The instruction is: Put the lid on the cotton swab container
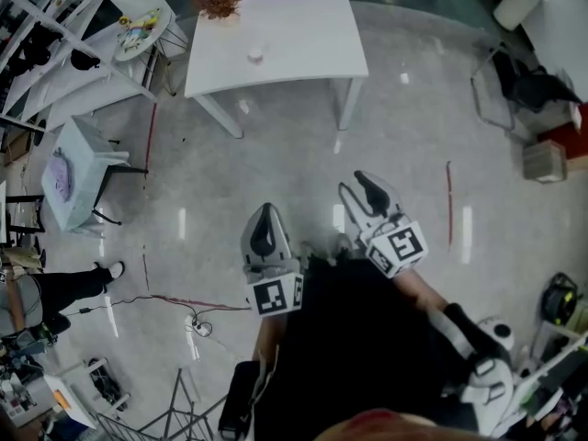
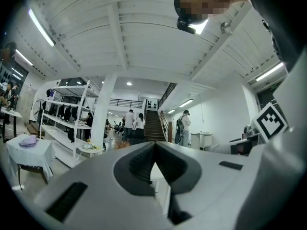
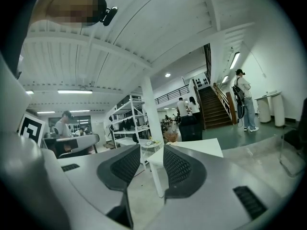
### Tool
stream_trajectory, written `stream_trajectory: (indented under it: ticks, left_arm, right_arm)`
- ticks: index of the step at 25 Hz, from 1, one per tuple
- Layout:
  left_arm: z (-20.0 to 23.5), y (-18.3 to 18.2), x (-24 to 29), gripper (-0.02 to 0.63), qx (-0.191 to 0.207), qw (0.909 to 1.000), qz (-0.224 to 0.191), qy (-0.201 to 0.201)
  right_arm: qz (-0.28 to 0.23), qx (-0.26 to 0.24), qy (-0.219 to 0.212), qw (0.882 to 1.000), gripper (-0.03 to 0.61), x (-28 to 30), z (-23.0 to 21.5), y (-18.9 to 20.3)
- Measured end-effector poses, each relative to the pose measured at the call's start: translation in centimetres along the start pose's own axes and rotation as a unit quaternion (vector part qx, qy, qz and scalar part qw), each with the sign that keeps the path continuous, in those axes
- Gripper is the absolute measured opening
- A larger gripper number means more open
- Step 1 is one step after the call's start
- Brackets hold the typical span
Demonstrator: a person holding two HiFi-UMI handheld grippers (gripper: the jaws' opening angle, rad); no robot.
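Note:
A small pale container [image 1: 255, 54] stands on the white table [image 1: 303, 35] far ahead of me; its lid cannot be made out from here. Both grippers hang over the bare floor, well short of the table. My left gripper [image 1: 265, 213] is shut with nothing in it, and in the left gripper view its pads [image 2: 154, 159] meet. My right gripper [image 1: 359, 189] is open and empty. In the right gripper view [image 3: 151, 164] a gap shows between its ribbed pads, with the white table [image 3: 196, 148] beyond.
A dried plant [image 1: 218, 2] sits at the table's far left corner. A small white side table [image 1: 78, 163] and a round table [image 1: 140, 30] stand at the left, a chair [image 1: 514, 85] and a box [image 1: 544, 161] at the right. Cables [image 1: 188, 309] cross the floor.

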State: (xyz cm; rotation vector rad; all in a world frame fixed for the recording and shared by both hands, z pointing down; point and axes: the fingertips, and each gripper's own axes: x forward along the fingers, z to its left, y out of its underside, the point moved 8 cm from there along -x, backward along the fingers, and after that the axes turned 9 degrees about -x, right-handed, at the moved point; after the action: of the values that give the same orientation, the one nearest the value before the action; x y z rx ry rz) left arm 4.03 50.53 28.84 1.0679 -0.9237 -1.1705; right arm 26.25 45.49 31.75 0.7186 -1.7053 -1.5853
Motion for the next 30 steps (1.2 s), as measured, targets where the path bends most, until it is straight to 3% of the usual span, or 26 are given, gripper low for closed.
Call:
stream_trajectory:
  ticks: [19,30]
  left_arm:
    - [6.9,0.6,-0.5,0.0,-0.019,0.9991,0.018,0.033]
    - [10.8,0.0,10.6,0.0,-0.012,0.9995,0.014,0.024]
  right_arm:
    - [0.013,0.02,0.027,0.999,0.129,4.0,5.2,1.7]
    - [0.009,0.014,0.006,1.0,0.129,15.4,-0.6,0.9]
